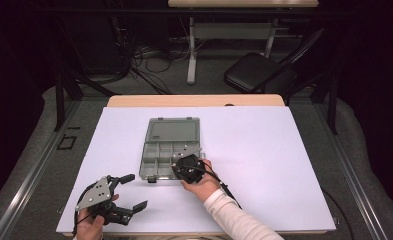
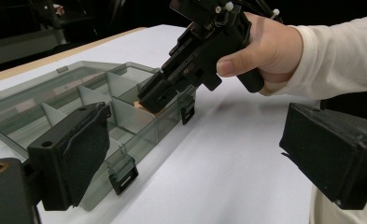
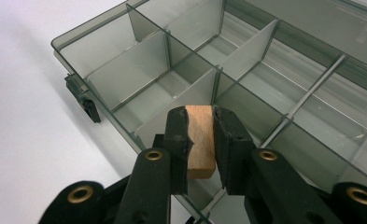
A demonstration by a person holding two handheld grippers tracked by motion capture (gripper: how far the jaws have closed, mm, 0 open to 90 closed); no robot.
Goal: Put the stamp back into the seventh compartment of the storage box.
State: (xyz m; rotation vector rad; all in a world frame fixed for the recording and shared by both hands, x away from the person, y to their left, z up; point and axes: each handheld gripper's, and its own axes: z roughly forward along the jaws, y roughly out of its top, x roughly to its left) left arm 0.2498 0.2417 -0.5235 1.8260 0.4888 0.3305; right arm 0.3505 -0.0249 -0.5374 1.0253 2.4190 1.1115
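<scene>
- Right gripper clamped on small wooden block, held over front corner compartment of open clear box.
- Left gripper wide, holding nothing, parked on table near box.
- Step looks like placing; next: lower into compartment, clear the dividers, release.

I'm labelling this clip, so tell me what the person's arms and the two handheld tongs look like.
Both tongs are black with two blocky, flat-padded jaws. The left tongs carry a grey three-cornered plate with small holes on top. The right tongs show brass-coloured pivot rings and trail a black cable. The right forearm wears a cream long sleeve.
</scene>
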